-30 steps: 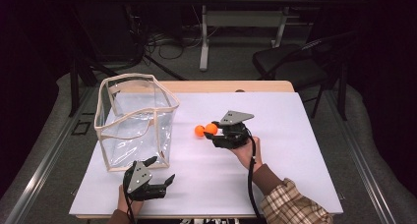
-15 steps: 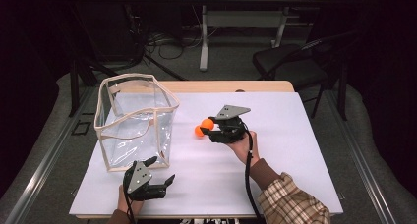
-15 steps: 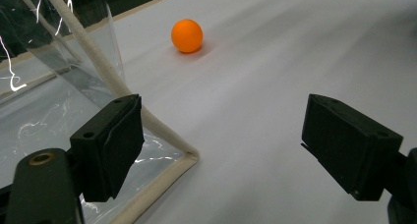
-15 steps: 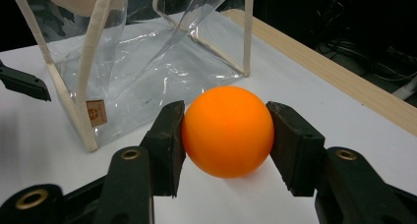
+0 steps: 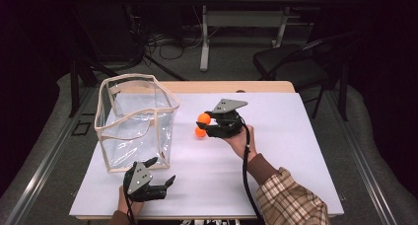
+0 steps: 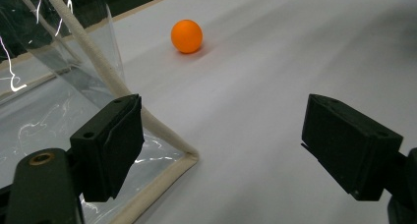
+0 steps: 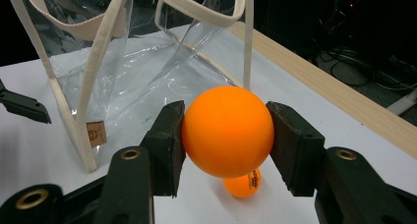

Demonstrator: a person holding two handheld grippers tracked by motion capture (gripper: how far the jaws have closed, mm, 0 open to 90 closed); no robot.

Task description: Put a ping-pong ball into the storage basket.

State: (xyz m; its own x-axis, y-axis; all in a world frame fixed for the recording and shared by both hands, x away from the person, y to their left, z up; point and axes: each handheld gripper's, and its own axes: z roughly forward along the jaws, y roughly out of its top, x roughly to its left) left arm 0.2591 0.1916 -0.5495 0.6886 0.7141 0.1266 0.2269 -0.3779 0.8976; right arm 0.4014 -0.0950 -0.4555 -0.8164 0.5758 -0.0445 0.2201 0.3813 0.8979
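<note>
Since the earlier frame the right tongs had risen off the surface and drifted a little left toward the clear bag, carrying an orange ball with them, while the left tongs had kept their place at the near edge. In the right gripper view the held ball sat squeezed between the two black pads, its sides covered by them and only its front face showing. A second orange ball lay on the surface just beneath; from the right gripper view the second ball was mostly hidden behind the held one, and small print on it was too small to read. The left tongs stood wide apart with nothing between them, near the bag's near right corner; whether one pad touched the bag's trim could not be told. The bag stood upright on the far left of the surface, its top open, its clear walls hard to make out against the glare. A small tag on the bag's trim was unreadable. The person's plaid sleeve was cut off at the bottom edge.
</note>
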